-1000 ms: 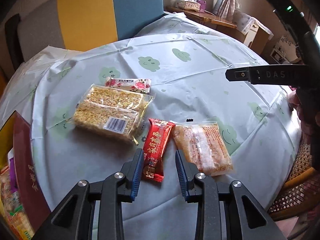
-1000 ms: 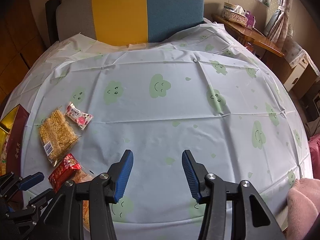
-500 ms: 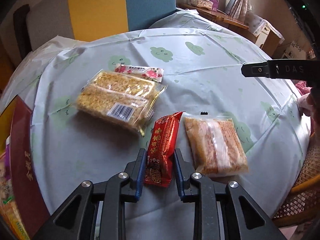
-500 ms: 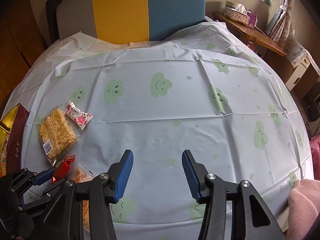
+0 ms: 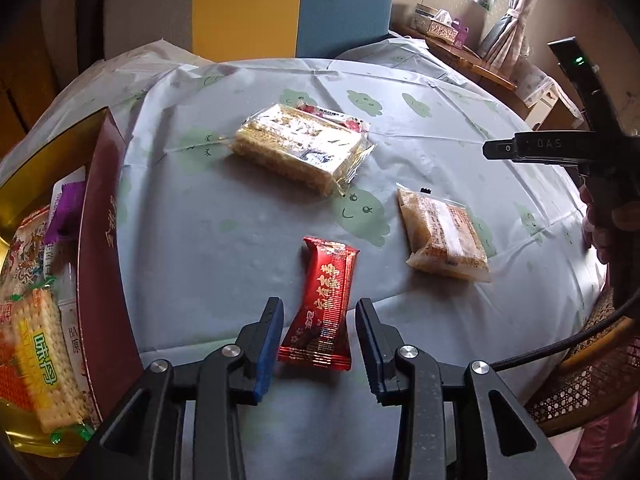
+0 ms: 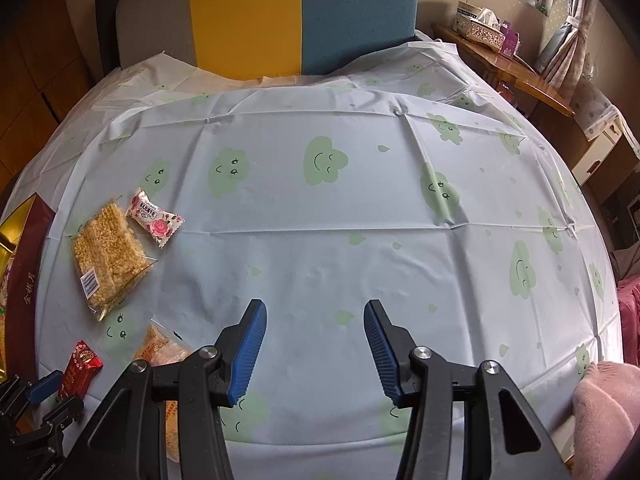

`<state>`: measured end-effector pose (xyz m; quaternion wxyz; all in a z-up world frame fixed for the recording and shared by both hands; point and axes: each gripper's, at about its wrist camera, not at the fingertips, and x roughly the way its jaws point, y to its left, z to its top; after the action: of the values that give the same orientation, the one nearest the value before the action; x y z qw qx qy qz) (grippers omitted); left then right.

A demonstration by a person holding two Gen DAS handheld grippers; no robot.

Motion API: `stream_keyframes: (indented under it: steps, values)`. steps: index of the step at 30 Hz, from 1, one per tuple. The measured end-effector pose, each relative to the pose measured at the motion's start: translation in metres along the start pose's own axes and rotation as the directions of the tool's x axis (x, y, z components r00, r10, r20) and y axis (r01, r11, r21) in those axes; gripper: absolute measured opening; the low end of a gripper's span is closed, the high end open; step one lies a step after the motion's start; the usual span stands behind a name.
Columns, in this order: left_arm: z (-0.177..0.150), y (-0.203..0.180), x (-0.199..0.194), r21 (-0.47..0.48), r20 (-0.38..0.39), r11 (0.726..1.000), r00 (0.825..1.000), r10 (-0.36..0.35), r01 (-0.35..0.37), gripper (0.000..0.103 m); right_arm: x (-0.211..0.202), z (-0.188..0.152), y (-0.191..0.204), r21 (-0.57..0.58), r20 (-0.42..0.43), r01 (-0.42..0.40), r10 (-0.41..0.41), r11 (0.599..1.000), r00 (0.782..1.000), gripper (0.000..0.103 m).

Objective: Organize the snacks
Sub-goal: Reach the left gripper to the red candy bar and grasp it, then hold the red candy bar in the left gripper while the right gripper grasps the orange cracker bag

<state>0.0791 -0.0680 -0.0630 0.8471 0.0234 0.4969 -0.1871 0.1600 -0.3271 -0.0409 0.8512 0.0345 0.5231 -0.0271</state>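
Note:
A red snack packet [image 5: 326, 300] lies flat on the cloud-print tablecloth [image 5: 224, 240]. It lies between the jaws of my left gripper [image 5: 319, 308], which are opening, with a gap on each side of the packet. To the left stands a dark red box [image 5: 100, 240] with a gold inside, holding several snacks [image 5: 40, 352]. Farther off lie a large rice-cracker pack [image 5: 300, 148], a pink flowered sweet [image 5: 336, 118] and an orange pack [image 5: 444, 236]. Over bare cloth, my right gripper [image 6: 315, 308] is open with nothing in it.
A yellow and blue seat back [image 6: 304, 16] stands behind the round table. A rattan chair [image 5: 592, 376] is at the near right, by the table's edge. A pink sleeve [image 6: 604, 408] shows at the right. A wooden sideboard [image 6: 516, 68] with a tissue box stands far right.
My left gripper closed on the red packet, carried it left toward the box, then spread its jaws, so the packet now lies loose on the cloth. The right gripper has not moved.

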Motion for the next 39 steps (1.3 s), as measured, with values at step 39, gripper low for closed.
stream_keyframes:
  steps: [39]
  values:
    - [-0.025, -0.01, 0.013, 0.047, 0.154, 0.985, 0.975, 0.159, -0.168, 0.022, 0.015, -0.011, 0.025, -0.052, -0.131, -0.226, 0.218, 0.973, 0.967, 0.052]
